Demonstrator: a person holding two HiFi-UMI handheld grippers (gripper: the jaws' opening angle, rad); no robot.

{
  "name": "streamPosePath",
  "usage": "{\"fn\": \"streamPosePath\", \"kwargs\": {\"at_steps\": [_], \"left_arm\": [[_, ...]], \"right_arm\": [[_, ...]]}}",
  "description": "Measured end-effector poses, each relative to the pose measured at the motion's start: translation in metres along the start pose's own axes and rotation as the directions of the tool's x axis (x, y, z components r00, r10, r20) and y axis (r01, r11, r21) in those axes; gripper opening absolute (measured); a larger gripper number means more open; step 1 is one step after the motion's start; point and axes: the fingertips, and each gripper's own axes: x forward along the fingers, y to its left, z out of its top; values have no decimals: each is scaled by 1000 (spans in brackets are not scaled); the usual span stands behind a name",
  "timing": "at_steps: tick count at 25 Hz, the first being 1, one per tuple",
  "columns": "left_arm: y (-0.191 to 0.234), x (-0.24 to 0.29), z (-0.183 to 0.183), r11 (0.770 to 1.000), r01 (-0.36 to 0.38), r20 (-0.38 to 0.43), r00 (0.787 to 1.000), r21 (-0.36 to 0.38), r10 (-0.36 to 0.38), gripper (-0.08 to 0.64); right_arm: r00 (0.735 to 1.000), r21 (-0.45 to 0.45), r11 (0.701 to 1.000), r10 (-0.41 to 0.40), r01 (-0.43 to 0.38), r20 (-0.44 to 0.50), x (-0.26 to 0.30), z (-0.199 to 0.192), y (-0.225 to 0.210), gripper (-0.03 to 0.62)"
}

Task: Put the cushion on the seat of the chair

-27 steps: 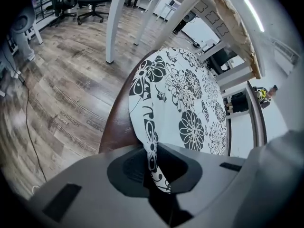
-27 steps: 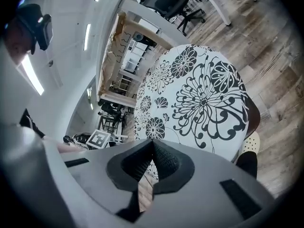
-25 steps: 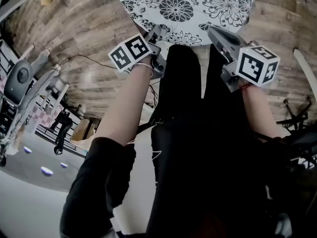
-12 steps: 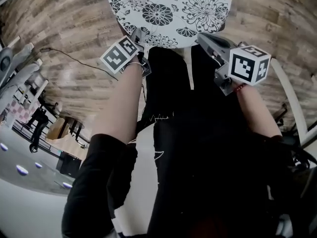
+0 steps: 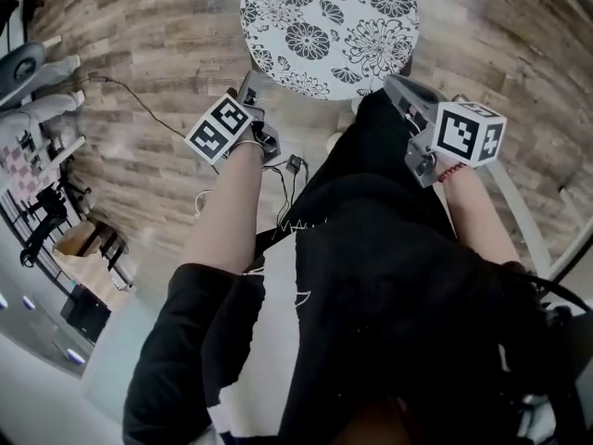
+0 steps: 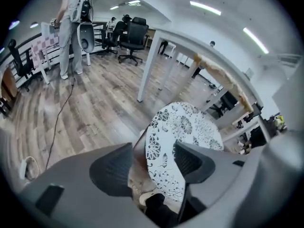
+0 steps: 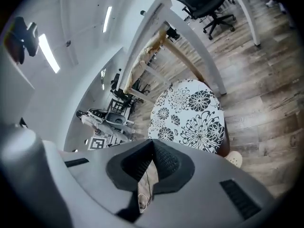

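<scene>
Left hand-held gripper (image 6: 153,148) is opening, its 2 jaws spread with nothing gripped. Beyond them, the floral cushion (image 5: 329,21) lies on the chair seat (image 7: 226,141), whose brown edge is clearest in the right gripper view. Right hand-held gripper (image 7: 153,142) is pressed together, empty.

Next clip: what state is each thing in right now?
Round white cushion with black flower print: flat on the chair seat, held by neither gripper.
Brown chair seat: covered, only its edge shows.
Left gripper: jaws opening, nothing gripped.
Right gripper: jaws shut, empty.
</scene>
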Motion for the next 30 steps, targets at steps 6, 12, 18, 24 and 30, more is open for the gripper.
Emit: {"fn": "streamPosePath", "kwargs": {"at_steps": [6, 12, 18, 24, 30], "left_arm": [[-44, -105, 21, 954, 298, 159, 942, 3, -295, 56], [-92, -239, 39, 807, 557, 269, 761, 196, -591, 20], [-131, -369, 57, 621, 678, 325, 530, 393, -783, 15], [-158, -487, 77, 497, 644, 333, 368, 582, -868, 15], [-170, -539, 76, 447, 590, 343, 288, 673, -894, 15]], "right_arm": [[990, -92, 994, -40, 53, 137, -59, -15, 68, 15], [966, -287, 956, 17, 60, 257, -113, 16, 164, 15], [918, -455, 891, 171, 12, 359, -165, 20, 275, 15], [898, -590, 806, 292, -45, 330, -200, -6, 362, 15], [900, -689, 725, 311, -17, 305, -217, -11, 392, 15]]}}
